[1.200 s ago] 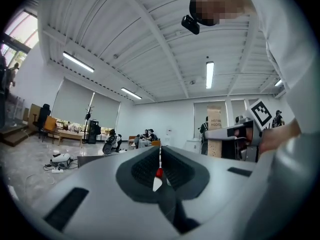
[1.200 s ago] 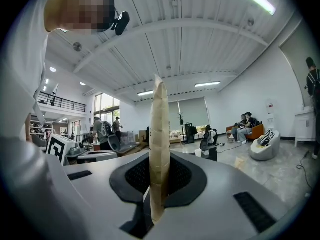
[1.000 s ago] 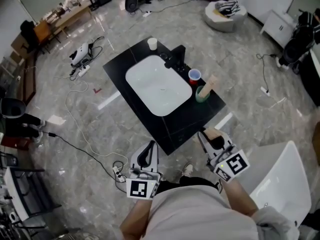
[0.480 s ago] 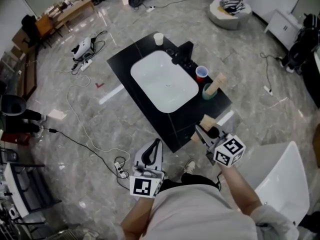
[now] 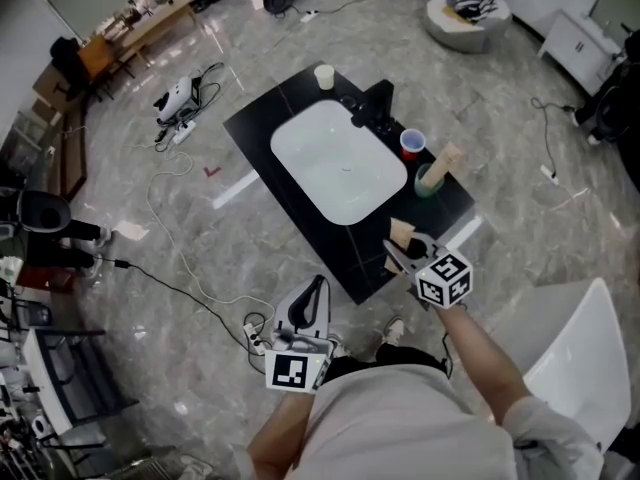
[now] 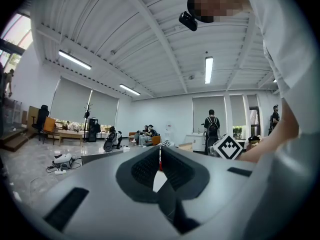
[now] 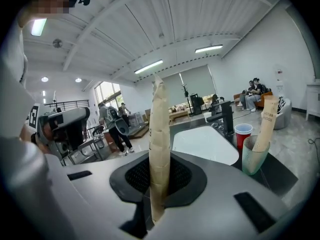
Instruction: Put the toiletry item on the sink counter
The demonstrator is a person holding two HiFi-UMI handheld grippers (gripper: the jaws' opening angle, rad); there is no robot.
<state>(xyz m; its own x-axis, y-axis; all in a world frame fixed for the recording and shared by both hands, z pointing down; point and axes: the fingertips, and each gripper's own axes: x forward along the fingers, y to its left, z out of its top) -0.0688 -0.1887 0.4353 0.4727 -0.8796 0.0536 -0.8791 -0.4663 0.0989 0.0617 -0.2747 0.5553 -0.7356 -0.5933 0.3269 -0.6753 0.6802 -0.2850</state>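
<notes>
The toiletry item [image 5: 402, 233] is a flat tan packet, and my right gripper [image 5: 401, 250] is shut on it. It stands upright between the jaws in the right gripper view [image 7: 159, 139]. The gripper hangs over the near right corner of the black sink counter [image 5: 368, 260]. On the counter are a white basin [image 5: 338, 161], a black faucet [image 5: 376, 102], a red cup [image 5: 411, 144] and a green cup [image 5: 430, 180] holding a tan tube [image 5: 447, 159]. My left gripper [image 5: 316, 288] is shut and empty, low on the near side of the counter.
A white cup [image 5: 324, 75] stands at the counter's far corner. A white chair [image 5: 570, 353] is at the right. Cables and a power strip [image 5: 256, 340] lie on the marble floor by my left gripper. Desks and people are far off.
My right gripper has carried the tan packet forward, from just short of the counter's near corner to over it. The left gripper has stayed in place.
</notes>
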